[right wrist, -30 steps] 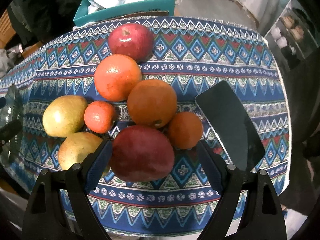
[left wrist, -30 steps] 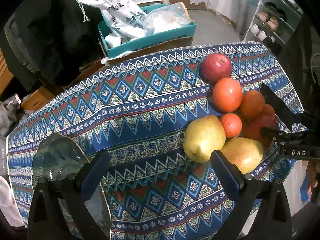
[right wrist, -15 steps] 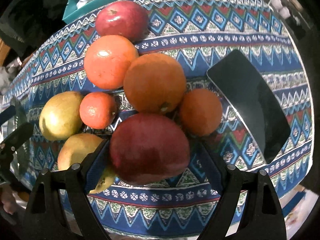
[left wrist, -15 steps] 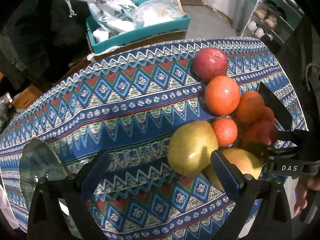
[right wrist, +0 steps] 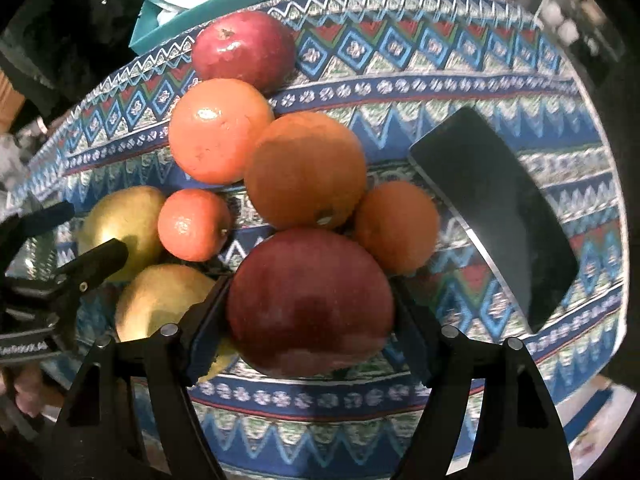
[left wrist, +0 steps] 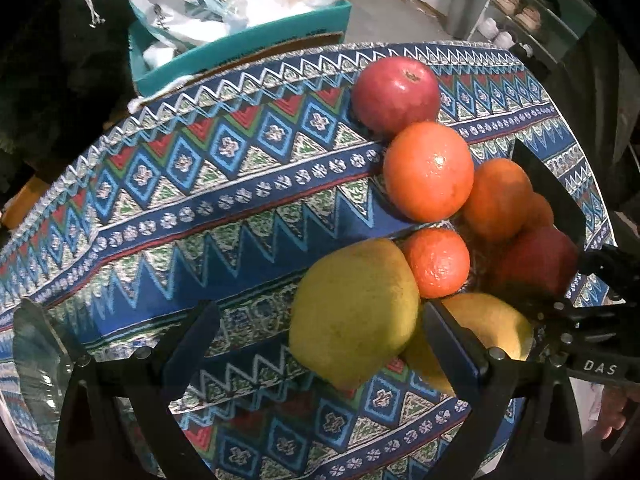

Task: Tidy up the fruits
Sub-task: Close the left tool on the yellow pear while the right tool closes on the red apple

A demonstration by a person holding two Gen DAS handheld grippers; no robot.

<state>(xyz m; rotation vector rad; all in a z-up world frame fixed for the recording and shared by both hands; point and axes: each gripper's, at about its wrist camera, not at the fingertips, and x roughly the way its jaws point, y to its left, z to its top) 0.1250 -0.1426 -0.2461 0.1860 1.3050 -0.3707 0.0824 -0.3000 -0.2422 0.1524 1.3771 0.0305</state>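
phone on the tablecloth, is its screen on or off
Off: the phone lies flat on the tablecloth, right of the fruit, its screen uniformly black with only faint reflections.

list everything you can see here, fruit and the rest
apples: 2, red; far apple at the back of the cluster, near apple at the front
oranges: 2, orange; large oranges mid cluster
mandarins: 2, orange; small mandarins beside the large ones
pears: 2, yellow-green; pears at the cluster's left
phone: 1, black, right of the fruit
glass plate: 1, clear, far left
tablecloth: 1, blue patterned, under everything
box: 1, teal, behind the table
left gripper: 1, black, open over a pear
right gripper: 1, black, jaws closing, near apple between them
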